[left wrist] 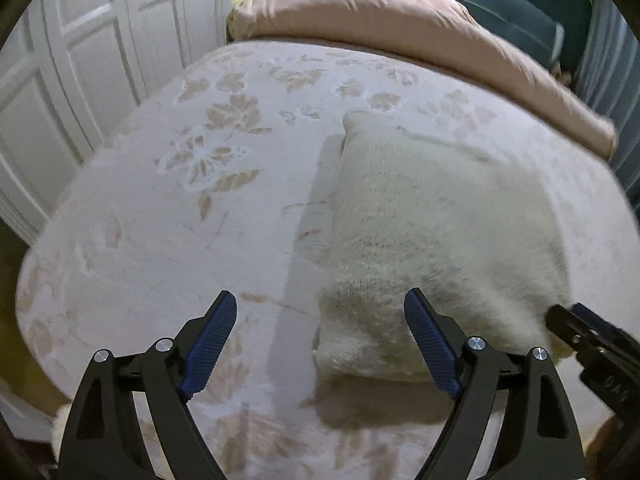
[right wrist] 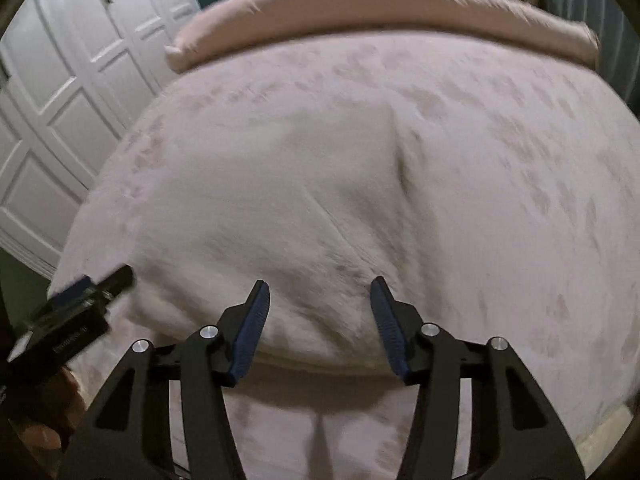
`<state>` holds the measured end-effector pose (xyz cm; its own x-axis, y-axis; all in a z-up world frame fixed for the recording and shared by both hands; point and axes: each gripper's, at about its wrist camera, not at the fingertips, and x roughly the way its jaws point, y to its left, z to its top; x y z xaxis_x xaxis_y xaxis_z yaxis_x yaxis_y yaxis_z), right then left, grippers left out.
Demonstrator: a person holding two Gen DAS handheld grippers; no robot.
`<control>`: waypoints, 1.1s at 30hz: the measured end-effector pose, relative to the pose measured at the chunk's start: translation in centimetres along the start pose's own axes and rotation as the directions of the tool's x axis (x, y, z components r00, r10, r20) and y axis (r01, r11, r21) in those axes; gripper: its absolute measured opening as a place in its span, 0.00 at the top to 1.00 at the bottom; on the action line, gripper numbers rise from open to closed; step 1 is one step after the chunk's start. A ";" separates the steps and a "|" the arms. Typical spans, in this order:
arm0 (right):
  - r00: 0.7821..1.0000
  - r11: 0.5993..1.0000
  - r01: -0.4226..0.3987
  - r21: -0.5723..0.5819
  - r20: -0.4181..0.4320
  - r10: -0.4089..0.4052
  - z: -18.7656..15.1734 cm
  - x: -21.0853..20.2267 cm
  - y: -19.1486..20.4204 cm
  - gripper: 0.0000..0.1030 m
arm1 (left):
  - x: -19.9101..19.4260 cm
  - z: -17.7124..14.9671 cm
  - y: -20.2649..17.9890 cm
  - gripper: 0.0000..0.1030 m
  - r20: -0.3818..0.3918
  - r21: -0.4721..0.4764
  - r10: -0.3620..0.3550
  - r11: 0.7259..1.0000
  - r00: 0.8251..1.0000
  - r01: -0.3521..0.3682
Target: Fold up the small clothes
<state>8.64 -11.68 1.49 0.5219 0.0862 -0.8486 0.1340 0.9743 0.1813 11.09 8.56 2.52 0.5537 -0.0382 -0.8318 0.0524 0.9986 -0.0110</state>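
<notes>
Cream knit garment [left wrist: 432,240] lies partly folded on the floral bedspread [left wrist: 180,220], near edge facing both tools. Left gripper [left wrist: 320,320] wide apart, empty; right gripper [right wrist: 320,308] half apart, empty — likely risk: pads pinching only the top layer, dragging the fold askew.

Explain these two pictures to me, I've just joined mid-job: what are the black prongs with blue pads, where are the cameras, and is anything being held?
The prongs are two-finger tools that a person carries, one per hand, each with a camera looking along its fingers. One picture comes from the left hand-held gripper, the other from the right hand-held gripper. Each tool also shows at the edge of the other's picture. A cream knitted garment lies on a floral bedspread, with a pink duvet behind. Both pairs of jaws stand open above the garment's near edge; nothing is held.
</notes>
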 end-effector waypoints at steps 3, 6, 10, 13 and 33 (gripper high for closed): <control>0.999 0.995 0.051 -0.082 -0.005 -0.051 -1.5 2.2 -0.1 0.49 | 2.1 -1.2 -1.4 0.16 -0.028 0.097 0.048 0.994 0.998 -0.045; 0.995 0.987 0.096 -0.129 0.020 -0.094 -1.8 0.8 1.3 0.49 | 3.0 -2.0 -0.8 0.16 -0.061 0.043 0.023 0.999 0.998 -0.021; 0.995 0.996 0.061 -0.063 0.078 -0.056 -2.4 -2.8 0.7 0.39 | 1.3 -2.0 -0.7 0.17 -0.058 0.038 0.029 0.999 0.998 -0.027; 0.989 0.993 0.118 -0.018 0.095 -0.116 -3.9 -4.1 -0.7 0.35 | 0.0 -2.7 -1.3 0.17 -0.058 0.040 0.019 0.999 0.998 -0.017; 0.980 0.980 0.196 0.024 -0.023 -0.196 -11.2 -0.6 -2.2 0.17 | 1.1 -10.7 -5.6 0.14 -0.133 0.095 0.036 0.995 0.990 -0.024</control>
<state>-1.38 -11.58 -3.93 0.4663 -0.1014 -0.8788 0.2543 0.9668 0.0234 2.50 3.34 -4.27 0.4398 0.0035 -0.8981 0.1177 0.9911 0.0615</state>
